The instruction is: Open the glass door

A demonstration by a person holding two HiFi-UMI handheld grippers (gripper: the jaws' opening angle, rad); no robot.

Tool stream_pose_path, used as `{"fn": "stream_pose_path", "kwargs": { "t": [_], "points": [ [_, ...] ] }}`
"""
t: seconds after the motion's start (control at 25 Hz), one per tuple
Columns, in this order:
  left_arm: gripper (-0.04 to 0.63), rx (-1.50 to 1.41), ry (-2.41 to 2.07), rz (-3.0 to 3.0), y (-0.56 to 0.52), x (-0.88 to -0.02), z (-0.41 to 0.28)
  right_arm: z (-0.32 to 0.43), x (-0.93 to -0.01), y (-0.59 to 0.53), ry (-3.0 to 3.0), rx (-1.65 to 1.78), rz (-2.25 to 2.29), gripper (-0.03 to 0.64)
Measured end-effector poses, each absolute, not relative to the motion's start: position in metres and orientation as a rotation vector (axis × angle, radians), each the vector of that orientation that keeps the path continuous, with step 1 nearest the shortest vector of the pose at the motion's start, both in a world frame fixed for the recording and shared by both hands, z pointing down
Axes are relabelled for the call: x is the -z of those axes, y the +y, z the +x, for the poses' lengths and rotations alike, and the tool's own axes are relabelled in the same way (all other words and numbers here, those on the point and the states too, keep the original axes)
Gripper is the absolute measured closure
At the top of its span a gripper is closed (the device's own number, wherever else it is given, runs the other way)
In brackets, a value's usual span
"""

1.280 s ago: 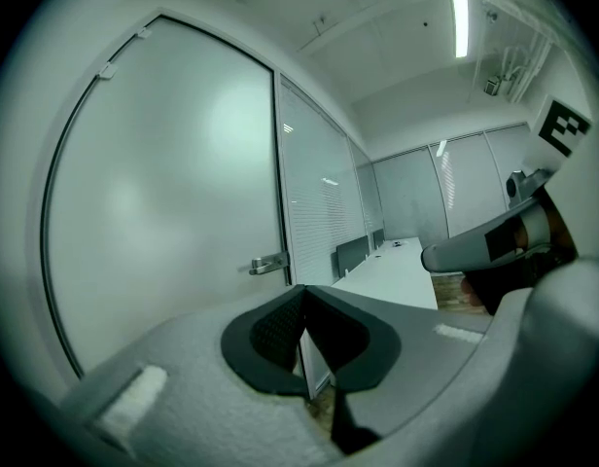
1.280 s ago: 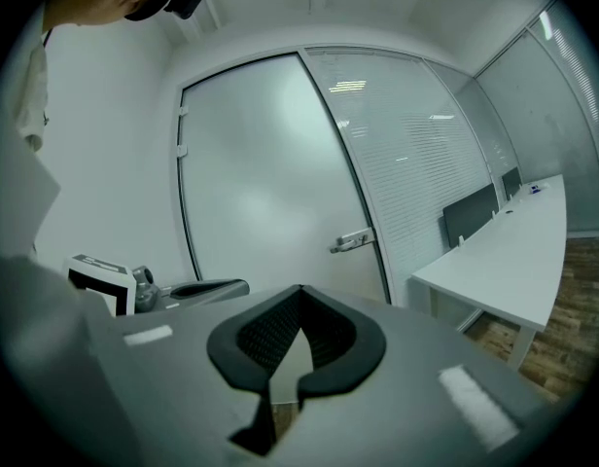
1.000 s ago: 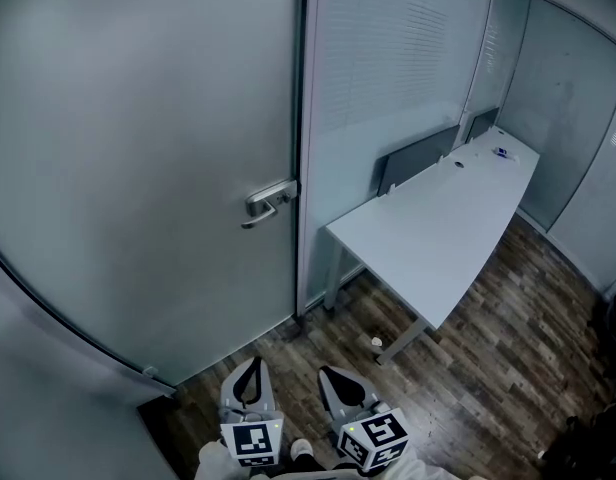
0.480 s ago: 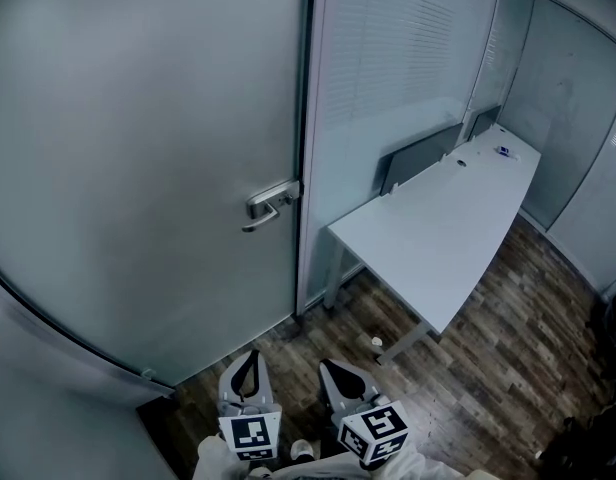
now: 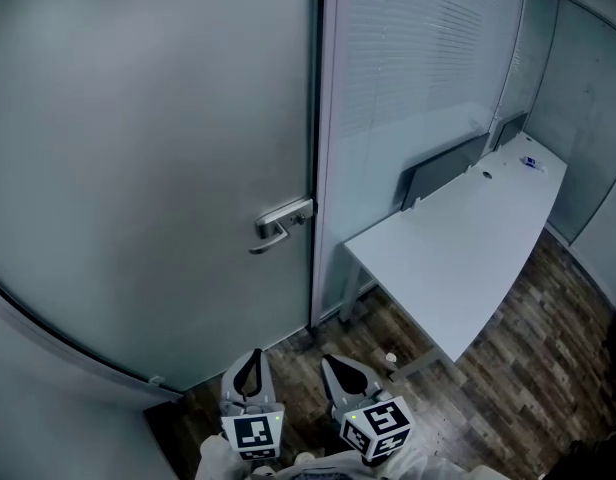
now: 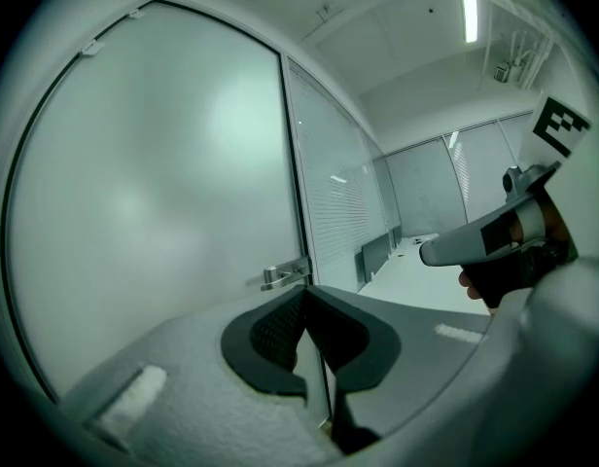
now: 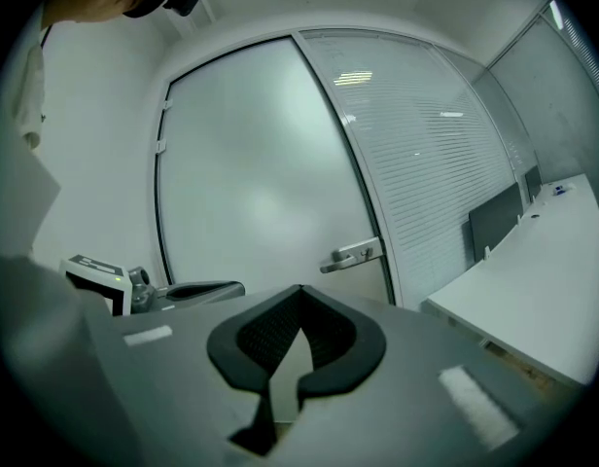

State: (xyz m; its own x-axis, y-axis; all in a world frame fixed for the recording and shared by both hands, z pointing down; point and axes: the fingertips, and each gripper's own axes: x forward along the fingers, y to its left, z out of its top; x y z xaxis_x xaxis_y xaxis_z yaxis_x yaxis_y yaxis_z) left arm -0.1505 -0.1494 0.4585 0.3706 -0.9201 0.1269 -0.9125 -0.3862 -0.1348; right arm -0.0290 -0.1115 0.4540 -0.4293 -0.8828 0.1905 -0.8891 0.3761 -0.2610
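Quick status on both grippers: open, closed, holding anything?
Left gripper: jaws closed, holding nothing.
Right gripper: jaws closed, holding nothing.

Left gripper [image 5: 254,358]: jaws pressed together, nothing between them, held near level, aimed towards the door handle [image 5: 280,226] and well apart from it. Right gripper [image 5: 330,366]: just beside the left, equally far from the handle, jaws likewise together and empty; right hand [image 6: 504,275] wrapped round its grip.

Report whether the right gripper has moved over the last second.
Yes. In the head view, the right gripper has come forward, closer to the foot of the door frame.
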Motion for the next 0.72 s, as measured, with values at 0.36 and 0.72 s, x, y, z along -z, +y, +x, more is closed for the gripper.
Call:
{"fn": "stream_pose_path", "kwargs": {
  "t": [0.36, 0.72],
  "points": [
    [0.591, 0.34, 1.807, -2.489, -0.218, -0.457, -0.111, 0.017, -0.452, -0.189, -2.646, -0.539, 1.564, 0.614],
    [0.591, 0.37, 1.915, -2.384, -0.261, -0.452, -0.077, 0.07, -0.454, -0.245, -2.682, -0.557, 1.497, 0.614]
  ]
}}
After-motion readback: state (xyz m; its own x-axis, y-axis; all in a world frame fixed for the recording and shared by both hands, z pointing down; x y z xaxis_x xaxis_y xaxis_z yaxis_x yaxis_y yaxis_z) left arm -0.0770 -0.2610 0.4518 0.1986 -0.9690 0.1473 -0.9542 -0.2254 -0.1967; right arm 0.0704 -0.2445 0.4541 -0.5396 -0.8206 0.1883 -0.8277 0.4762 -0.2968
